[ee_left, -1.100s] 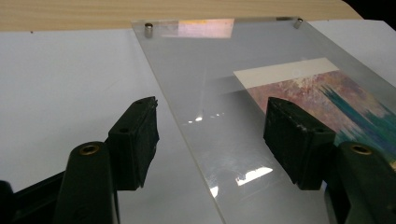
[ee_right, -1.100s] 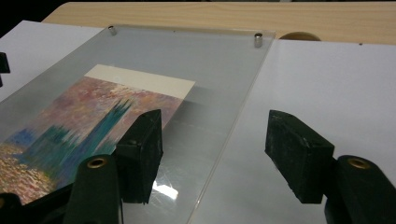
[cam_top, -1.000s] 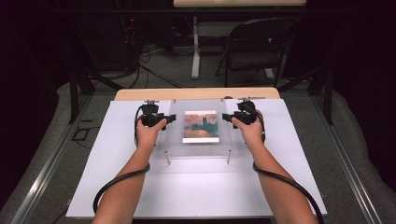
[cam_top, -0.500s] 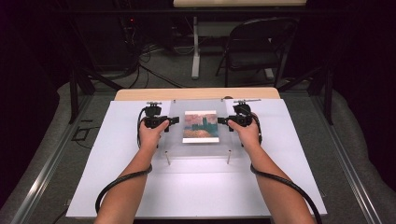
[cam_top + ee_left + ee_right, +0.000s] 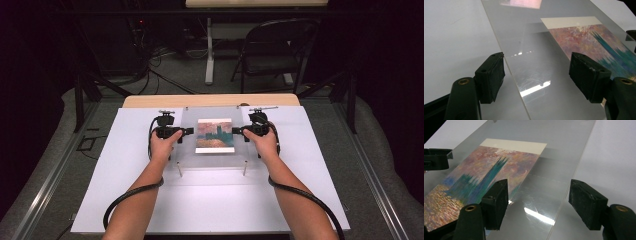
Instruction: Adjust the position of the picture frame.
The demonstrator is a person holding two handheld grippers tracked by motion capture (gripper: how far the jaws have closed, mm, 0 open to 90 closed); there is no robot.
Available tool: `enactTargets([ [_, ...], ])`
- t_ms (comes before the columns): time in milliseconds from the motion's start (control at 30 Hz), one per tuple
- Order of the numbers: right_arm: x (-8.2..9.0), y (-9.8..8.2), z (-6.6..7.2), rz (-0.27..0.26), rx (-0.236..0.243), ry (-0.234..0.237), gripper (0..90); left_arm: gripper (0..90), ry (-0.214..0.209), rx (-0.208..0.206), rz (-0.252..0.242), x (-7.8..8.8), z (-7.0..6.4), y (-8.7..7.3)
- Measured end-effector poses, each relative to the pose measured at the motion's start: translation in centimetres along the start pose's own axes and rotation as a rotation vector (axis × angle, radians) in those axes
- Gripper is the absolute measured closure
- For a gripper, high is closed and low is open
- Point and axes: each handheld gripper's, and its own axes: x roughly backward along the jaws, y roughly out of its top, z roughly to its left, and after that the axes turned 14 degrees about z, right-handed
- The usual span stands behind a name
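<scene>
Slipping is the risk: both the left tool [image 5: 189, 131] and right tool [image 5: 236, 131] have just been spreading, pads apart astride the side edges of the clear sheet [image 5: 215, 114] covering the picture [image 5: 214, 135] mid-surface [image 5: 125, 190], so closing off-centre could shift it.

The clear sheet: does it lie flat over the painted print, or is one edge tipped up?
Flat. The clear sheet lies level over the print, its edges between both open claws, left and right.

A dark folding chair [image 5: 272, 55] stands on grey floor [image 5: 190, 75] beyond the white-topped table [image 5: 125, 165].
</scene>
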Motion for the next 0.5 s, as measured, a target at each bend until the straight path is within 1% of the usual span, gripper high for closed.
enactTargets([
  [67, -0.05, -0.05, -0.1, 0.013, -0.007, 0.011, 30.3, 27.8, -0.006, 0.004, 0.0, -0.03, 0.05, -0.04],
  [267, -0.18, -0.18, -0.27, 0.012, -0.039, 0.037, 29.2, 25.6, -0.028, 0.021, 0.003, -0.15, 0.15, -0.17],
  [400, -0.27, -0.24, -0.4, 0.014, -0.045, 0.051, 28.4, 24.8, -0.036, 0.029, 0.008, -0.17, 0.16, -0.25],
  [433, -0.27, -0.28, -0.38, 0.02, -0.059, 0.059, 28.7, 24.5, -0.043, 0.033, 0.011, -0.19, 0.18, -0.27],
  [467, -0.32, -0.29, -0.41, 0.026, -0.064, 0.075, 28.3, 24.2, -0.057, 0.035, 0.019, -0.2, 0.21, -0.29],
  [500, -0.33, -0.31, -0.38, 0.032, -0.067, 0.08, 28.0, 24.2, -0.064, 0.034, 0.024, -0.23, 0.19, -0.3],
])
